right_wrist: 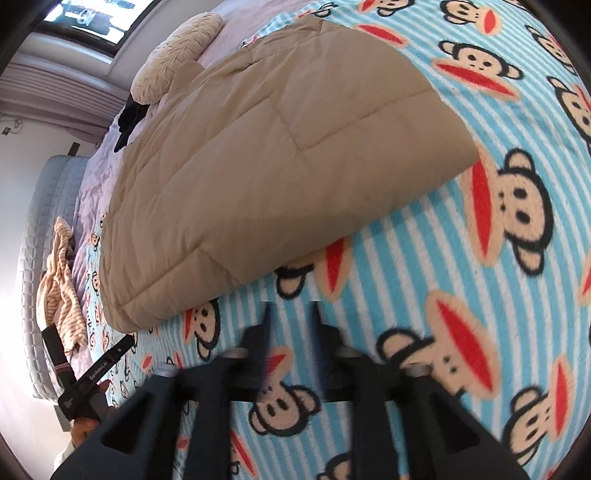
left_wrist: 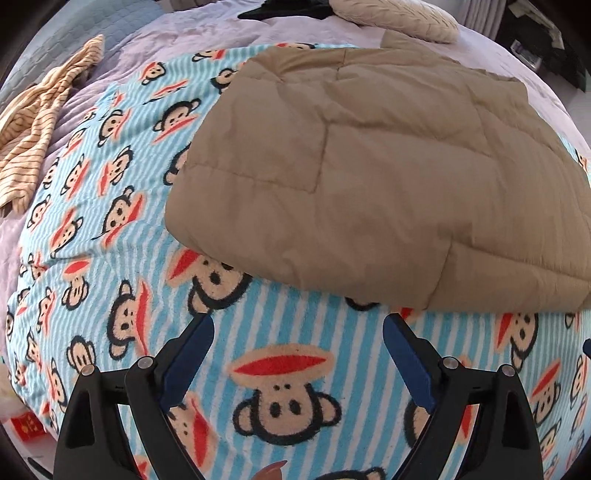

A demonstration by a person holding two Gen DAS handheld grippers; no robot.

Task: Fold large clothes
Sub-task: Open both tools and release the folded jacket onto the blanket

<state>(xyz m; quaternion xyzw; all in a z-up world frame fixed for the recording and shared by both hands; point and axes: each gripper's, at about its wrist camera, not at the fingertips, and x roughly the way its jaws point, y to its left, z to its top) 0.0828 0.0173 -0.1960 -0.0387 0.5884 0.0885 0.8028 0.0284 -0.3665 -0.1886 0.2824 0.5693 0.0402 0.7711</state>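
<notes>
Reading "GenRobot-AI" on left gripper (right_wrist: 86, 384)

one tan quilted garment (left_wrist: 388, 177); one monkey-print blanket (left_wrist: 295, 369); one striped cloth (left_wrist: 37, 129); one pillow (left_wrist: 399, 18)

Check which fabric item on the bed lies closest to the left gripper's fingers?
The tan quilted piece, folded on the monkey blanket. The striped garment and cream pillow lie much farther off.

Monkey-print blanket (left_wrist: 295, 354), striped cloth (left_wrist: 40, 122), cream pillow (left_wrist: 399, 18)
</notes>
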